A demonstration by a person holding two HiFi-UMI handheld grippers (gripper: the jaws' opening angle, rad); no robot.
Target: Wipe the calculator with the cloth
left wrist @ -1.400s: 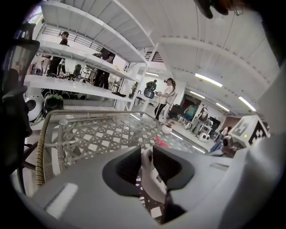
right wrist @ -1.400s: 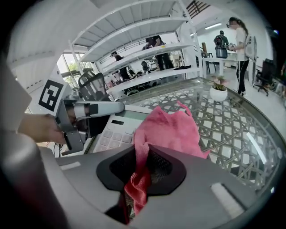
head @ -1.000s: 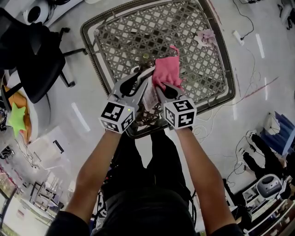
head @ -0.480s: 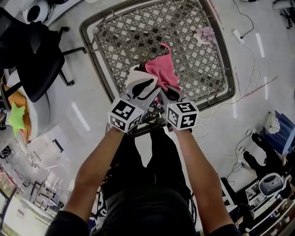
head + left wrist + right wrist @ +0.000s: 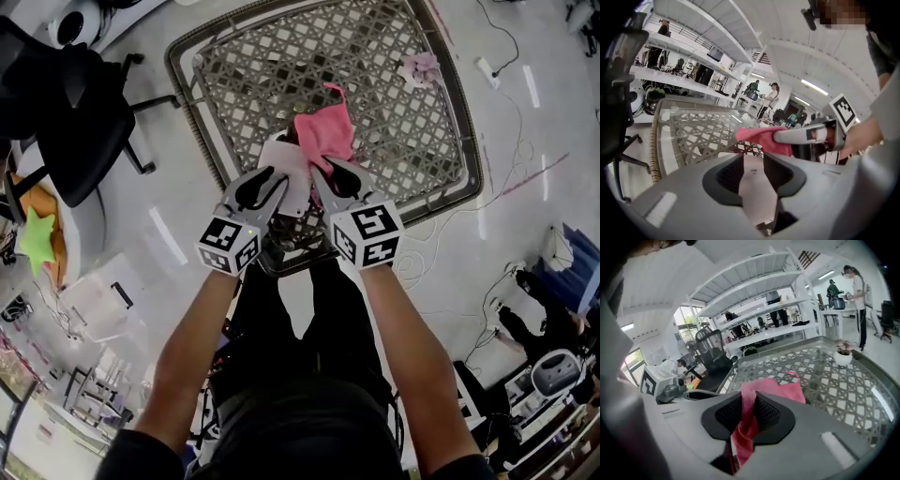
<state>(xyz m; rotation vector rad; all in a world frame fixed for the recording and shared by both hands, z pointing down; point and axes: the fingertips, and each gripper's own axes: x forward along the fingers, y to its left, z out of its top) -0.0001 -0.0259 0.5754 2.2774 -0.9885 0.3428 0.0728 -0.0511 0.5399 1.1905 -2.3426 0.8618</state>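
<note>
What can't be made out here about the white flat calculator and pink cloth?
- White flat calculator: keys unseen; head view shows a plain face, left gripper view blurs it.
- Pink cloth: contact with the calculator unclear; the right gripper covers that spot in head view.
- Small pink-white thing beyond: too small to name.

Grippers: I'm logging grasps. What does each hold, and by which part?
Right gripper pinches the pink cloth by a bunched edge. Left gripper, its jaws having just been opening, clamps the calculator across its near end.

bright even indoor light, ceiling strips [image 5: 813, 87] glare; gripper views fisheye w/ dark corners, foreground soft.
</note>
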